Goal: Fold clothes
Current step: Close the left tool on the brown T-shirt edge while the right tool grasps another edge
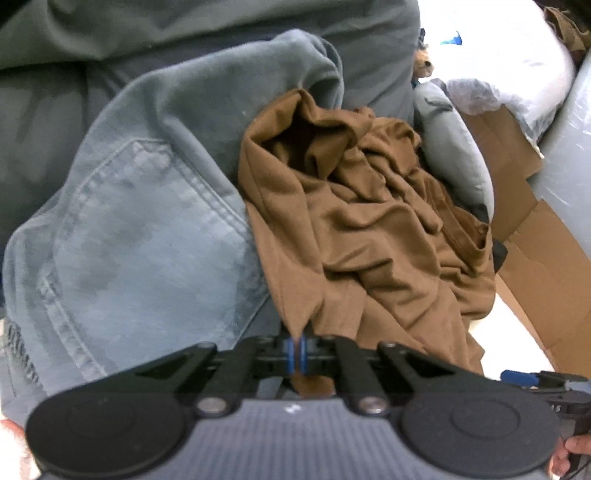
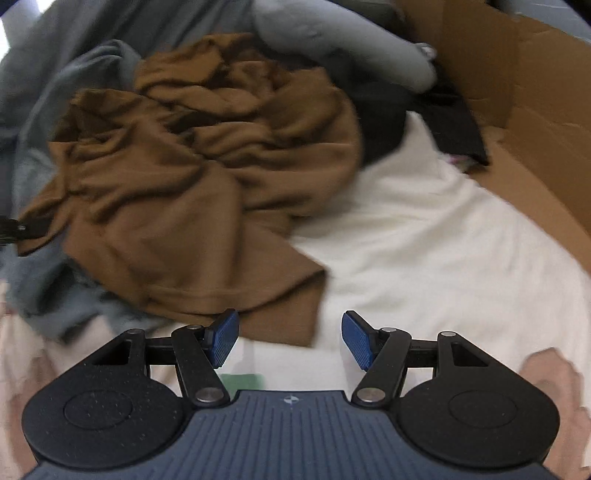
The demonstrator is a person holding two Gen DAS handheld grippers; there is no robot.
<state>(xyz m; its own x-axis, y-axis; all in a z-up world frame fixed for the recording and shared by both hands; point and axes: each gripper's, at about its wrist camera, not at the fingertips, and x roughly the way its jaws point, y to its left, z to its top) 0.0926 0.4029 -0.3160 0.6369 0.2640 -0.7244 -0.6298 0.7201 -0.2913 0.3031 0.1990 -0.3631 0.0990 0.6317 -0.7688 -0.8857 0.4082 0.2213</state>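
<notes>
A crumpled brown garment (image 1: 369, 229) lies in a heap beside grey-blue jeans (image 1: 147, 229). My left gripper (image 1: 297, 356) is shut on an edge of the brown garment, which hangs down between its blue pads. In the right wrist view the brown garment (image 2: 192, 177) spreads over a white sheet (image 2: 424, 258). My right gripper (image 2: 290, 339) is open and empty, hovering just in front of the garment's near corner. The right gripper also shows at the lower right edge of the left wrist view (image 1: 532, 380).
An open cardboard box (image 2: 535, 110) stands at the right. A grey stuffed cushion (image 1: 458, 147) lies behind the brown heap. Dark green cloth (image 1: 184, 33) fills the back left. The grey-blue jeans (image 2: 48, 295) lie at the left of the white sheet.
</notes>
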